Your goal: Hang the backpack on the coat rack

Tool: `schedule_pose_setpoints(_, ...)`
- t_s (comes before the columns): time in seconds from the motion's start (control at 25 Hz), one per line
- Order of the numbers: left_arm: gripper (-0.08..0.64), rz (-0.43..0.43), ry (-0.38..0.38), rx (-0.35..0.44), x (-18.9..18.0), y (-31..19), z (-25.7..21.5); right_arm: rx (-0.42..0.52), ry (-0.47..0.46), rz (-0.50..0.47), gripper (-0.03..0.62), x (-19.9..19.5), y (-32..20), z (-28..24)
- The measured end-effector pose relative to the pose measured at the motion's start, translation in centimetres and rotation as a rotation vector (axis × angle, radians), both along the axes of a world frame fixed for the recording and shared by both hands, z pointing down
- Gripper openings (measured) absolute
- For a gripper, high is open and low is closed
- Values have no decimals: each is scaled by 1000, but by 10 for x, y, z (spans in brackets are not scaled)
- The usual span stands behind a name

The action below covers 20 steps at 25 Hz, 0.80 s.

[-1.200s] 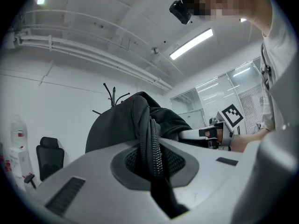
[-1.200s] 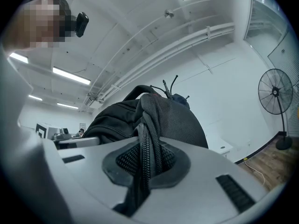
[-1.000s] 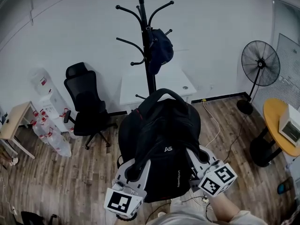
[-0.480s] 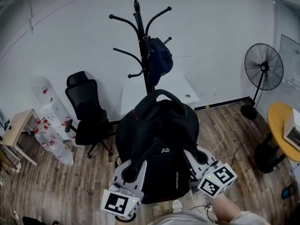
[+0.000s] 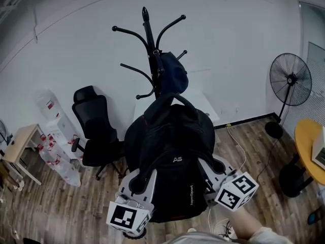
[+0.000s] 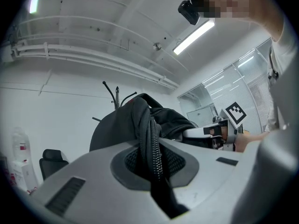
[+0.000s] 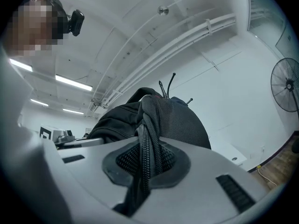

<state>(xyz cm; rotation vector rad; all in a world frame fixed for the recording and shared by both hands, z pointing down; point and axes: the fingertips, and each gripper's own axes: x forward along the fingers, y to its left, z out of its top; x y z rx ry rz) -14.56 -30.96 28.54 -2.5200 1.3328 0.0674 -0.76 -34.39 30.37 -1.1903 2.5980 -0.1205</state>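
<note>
Backpack [image 5: 172, 161] held up in front of the coat rack [image 5: 149, 50], gripped on both sides.
The left gripper [image 5: 139, 181] has its jaws pinched narrow on the zipped edge of the pack's left side, and the right gripper [image 5: 215, 171] grips the right side the same way. The pack is clear of the floor, top handle uppermost, below the rack's hooks. A dark bag [image 5: 173, 75] hangs on one hook, and an office chair [image 5: 96, 131] stands to the left.

Coat rack [image 5: 151, 60], far centre: upper left hook [image 5: 129, 31] and upper right hook [image 5: 171, 23] bare, open wall behind; dark bag [image 5: 172, 75] fills right middle hooks; backpack [image 5: 172, 151] near, covering the trunk; office chair [image 5: 95, 123] left; fan [image 5: 290, 79] well right.
</note>
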Motion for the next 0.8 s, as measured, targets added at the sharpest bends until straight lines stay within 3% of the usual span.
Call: schedule_pose_setpoints(0.8, 32, -164, 49, -14, 1, -133, -55, -3, -41, -34, 34, 1, -145, -58)
